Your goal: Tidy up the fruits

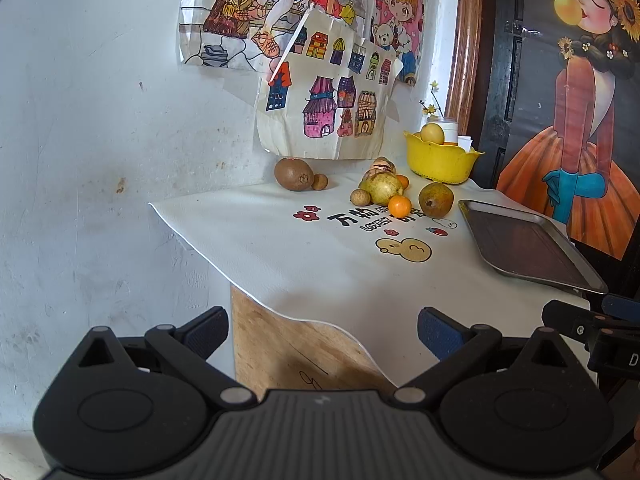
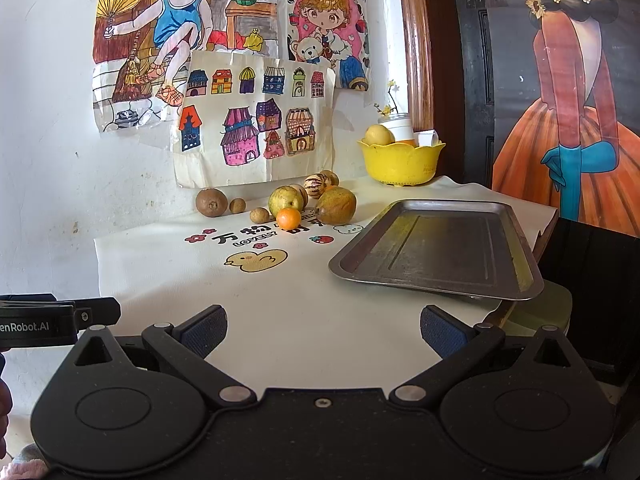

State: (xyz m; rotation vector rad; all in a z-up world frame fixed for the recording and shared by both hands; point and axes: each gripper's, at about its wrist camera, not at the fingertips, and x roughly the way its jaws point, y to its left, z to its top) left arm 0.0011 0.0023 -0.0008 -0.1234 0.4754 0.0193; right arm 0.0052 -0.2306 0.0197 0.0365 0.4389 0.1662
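Your left gripper (image 1: 323, 333) and right gripper (image 2: 323, 331) both hang with fingers wide apart — holding nothing — near the flat grey metal tray (image 2: 438, 248) on the white surface (image 2: 248, 304).

- A brown kiwi (image 2: 211, 201) lies at the far left of the group, close to the wall, with a small round brown fruit (image 2: 237, 205) just beside it.
- Another small brown fruit (image 2: 259, 215) sits right next to a yellow-green pear (image 2: 285, 200).
- A small orange (image 2: 288, 218) rests in front of that pear, nearest the camera.
- A brownish-green pear (image 2: 336, 205) lies on its side to the right of the orange.
- Striped cream-and-purple fruits (image 2: 316, 185) sit behind the pears.
- A yellow scalloped bowl (image 2: 400, 162) stands farther back to the right, holding a yellow fruit (image 2: 377, 135).
- A metal tray (image 2: 436, 248) lies flat and bare, right of the fruit.
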